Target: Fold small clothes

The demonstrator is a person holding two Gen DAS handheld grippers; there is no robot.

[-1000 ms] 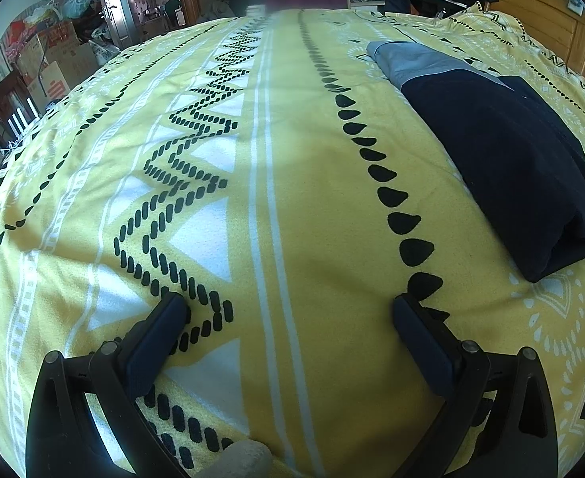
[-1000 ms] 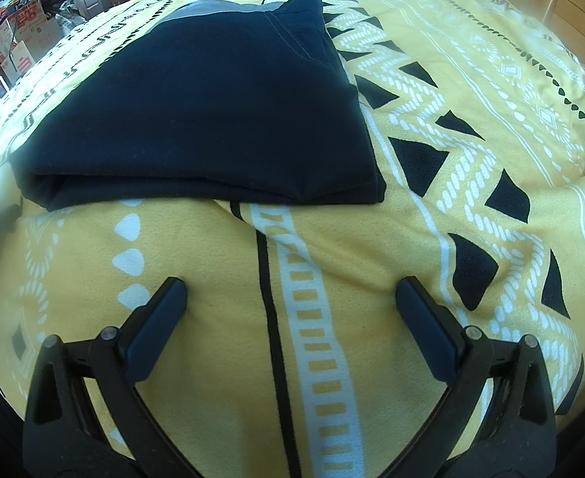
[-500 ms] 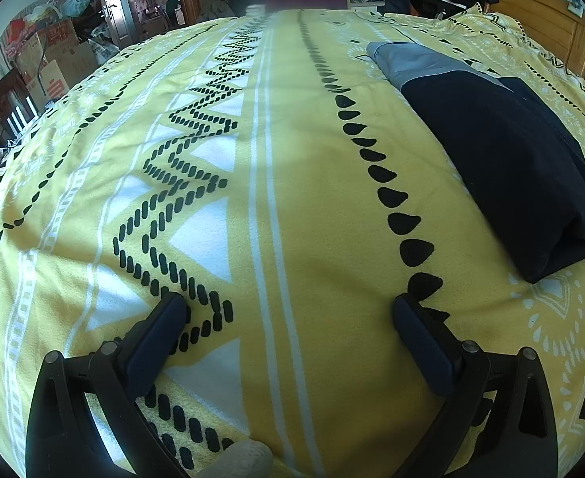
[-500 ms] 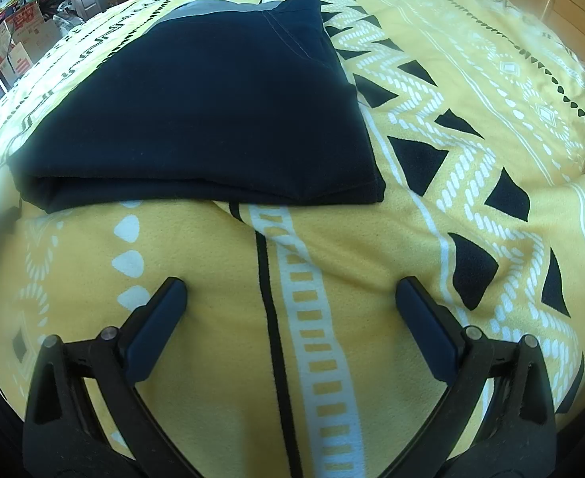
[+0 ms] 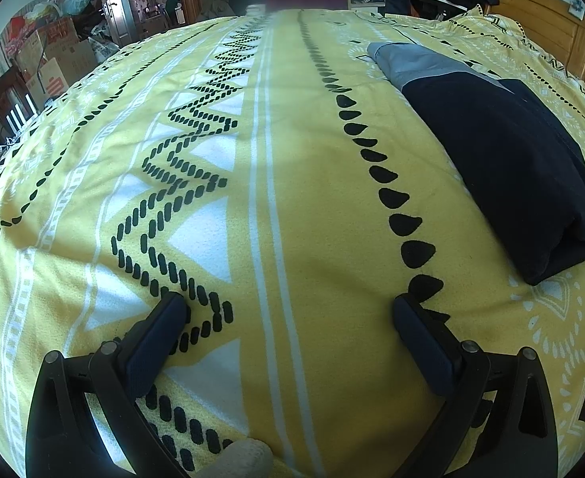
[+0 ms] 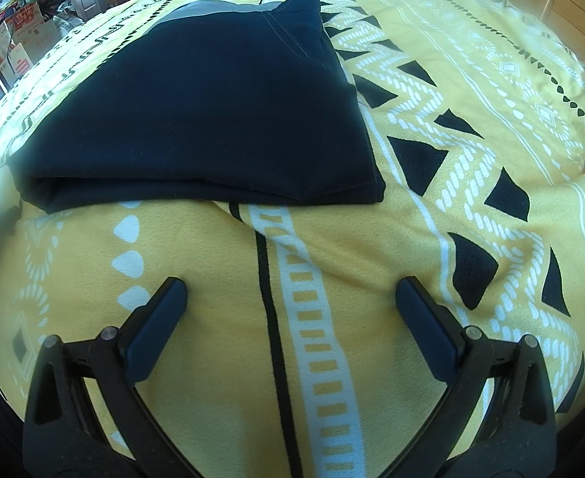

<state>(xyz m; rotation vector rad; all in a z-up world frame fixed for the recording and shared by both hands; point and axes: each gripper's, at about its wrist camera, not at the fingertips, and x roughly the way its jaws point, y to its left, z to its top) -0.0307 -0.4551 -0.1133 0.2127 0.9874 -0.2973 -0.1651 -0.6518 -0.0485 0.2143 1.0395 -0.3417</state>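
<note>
Yellow patterned fleece bedspread (image 5: 292, 207) covers the bed; on it I see a folded navy garment with a grey band (image 6: 196, 111), flat. My right gripper (image 6: 291, 292) and left gripper (image 5: 288, 306) gape empty, short of it.

A folded navy garment (image 6: 196, 111) lies on the yellow patterned bedspread (image 5: 316, 207).

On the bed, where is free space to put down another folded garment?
The yellow patterned blanket is bare left of the folded navy garment, across the zigzag stripes. A narrower bare strip lies between the garment's near edge and the right gripper. Far bed end looks crowded.
</note>
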